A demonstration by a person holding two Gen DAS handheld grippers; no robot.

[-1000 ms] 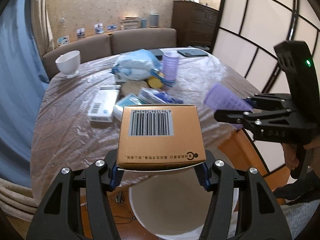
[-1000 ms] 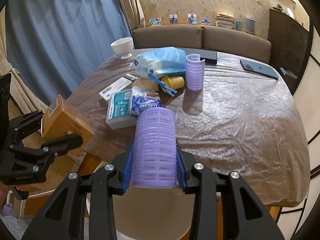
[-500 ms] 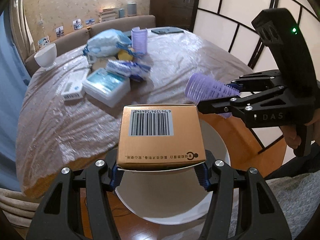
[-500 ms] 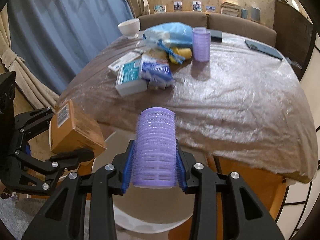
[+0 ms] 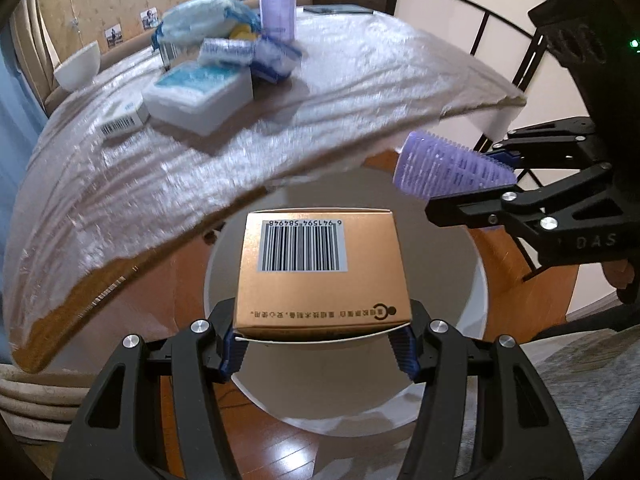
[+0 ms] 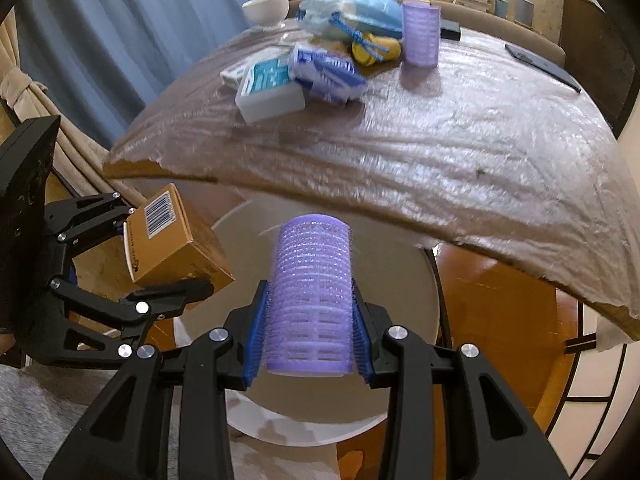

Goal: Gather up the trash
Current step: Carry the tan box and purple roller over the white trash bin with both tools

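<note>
- A tan cardboard box [image 5: 322, 272] with a black barcode on a white label facing up; a line of small print and a round logo run along its near edge. It is gripped on 2 sides, above the open mouth of a white bin [image 5: 476, 280].
- A purple hair roller [image 6: 310, 296], a ribbed plastic cylinder with slots and fine bristles, pinched on 2 sides with its long axis pointing away, also above the bin.
- The bin is round, with a pale inside, standing on a wooden floor just below the table edge.
- On the table: a 2nd purple roller [image 6: 420, 34] standing upright, a white and teal box [image 6: 268, 90], a blue and white packet [image 6: 326, 70] and a pale blue bag [image 6: 352, 12].
</note>
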